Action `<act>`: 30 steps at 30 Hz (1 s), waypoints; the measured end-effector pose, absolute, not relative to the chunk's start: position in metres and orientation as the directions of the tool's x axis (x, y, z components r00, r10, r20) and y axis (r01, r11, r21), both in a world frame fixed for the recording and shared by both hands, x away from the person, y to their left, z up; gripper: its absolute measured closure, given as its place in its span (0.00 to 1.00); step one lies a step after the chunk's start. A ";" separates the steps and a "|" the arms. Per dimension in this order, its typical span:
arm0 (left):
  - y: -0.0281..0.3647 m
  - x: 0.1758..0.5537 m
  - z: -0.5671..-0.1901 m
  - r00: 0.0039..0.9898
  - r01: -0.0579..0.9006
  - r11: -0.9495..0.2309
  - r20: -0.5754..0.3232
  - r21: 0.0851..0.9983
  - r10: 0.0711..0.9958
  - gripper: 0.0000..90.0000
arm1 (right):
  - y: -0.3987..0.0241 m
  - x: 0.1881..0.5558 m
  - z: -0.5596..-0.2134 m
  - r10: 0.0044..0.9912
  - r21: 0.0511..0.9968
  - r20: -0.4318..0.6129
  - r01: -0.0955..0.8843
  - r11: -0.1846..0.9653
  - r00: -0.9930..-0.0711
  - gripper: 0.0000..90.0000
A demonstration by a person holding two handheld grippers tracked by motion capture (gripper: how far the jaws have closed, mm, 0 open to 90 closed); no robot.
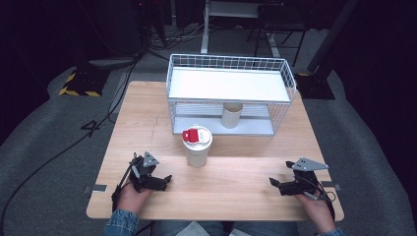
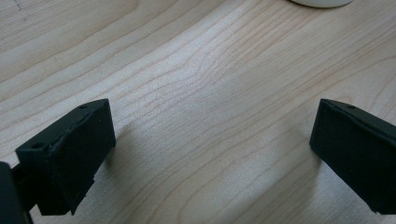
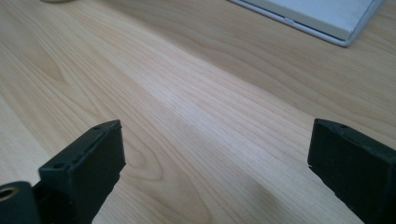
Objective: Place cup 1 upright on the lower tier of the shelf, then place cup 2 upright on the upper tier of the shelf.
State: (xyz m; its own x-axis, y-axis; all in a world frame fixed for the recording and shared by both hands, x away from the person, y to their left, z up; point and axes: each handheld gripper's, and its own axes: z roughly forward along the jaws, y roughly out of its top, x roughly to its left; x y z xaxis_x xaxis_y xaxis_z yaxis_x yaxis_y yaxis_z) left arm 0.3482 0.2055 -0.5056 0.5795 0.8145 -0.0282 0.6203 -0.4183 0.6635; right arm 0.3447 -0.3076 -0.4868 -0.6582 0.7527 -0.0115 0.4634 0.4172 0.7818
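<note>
Approach step: left claw [image 1: 166, 181] and right claw [image 1: 273, 183], both agape and empty, rest low on the desk [image 1: 147, 113]. The lidded cup [image 1: 197, 146], centre frame, stands untouched. Next, one claw must likely reach inward to straddle it.

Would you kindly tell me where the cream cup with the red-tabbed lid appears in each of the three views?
High view: the lidded cup stands mid-table, in front of the wire rack.
Left gripper view: its pale base cuts the top edge, right of centre.
Right gripper view: a pale sliver at the top left edge is probably its base; too little to be sure.
Shared landmark: the wooden tabletop.
</note>
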 end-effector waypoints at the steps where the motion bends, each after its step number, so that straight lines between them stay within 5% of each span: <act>1: 0.206 0.348 -0.506 0.579 0.620 -0.418 -0.028 0.664 0.815 0.01 | -0.308 0.345 -0.487 0.753 0.782 -0.012 0.463 0.417 -0.658 0.05; 14: 0.204 0.347 -0.505 0.559 0.631 -0.400 -0.032 0.664 0.828 0.02 | -0.315 0.354 -0.505 0.786 0.727 0.020 0.549 0.413 -0.618 0.08; 30: 0.209 0.343 -0.494 0.570 0.603 -0.335 -0.097 0.724 0.816 0.02 | -0.315 0.357 -0.506 0.777 0.715 -0.008 0.540 0.444 -0.629 0.04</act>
State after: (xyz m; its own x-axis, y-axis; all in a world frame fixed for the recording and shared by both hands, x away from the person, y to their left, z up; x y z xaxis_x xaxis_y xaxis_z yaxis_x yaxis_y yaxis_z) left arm 0.3431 0.2094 -0.4942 0.5702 0.8158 -0.0970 0.6027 -0.3352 0.7242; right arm 0.3573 -0.3147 -0.5056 -0.6294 0.7770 -0.0080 0.5396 0.4444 0.7151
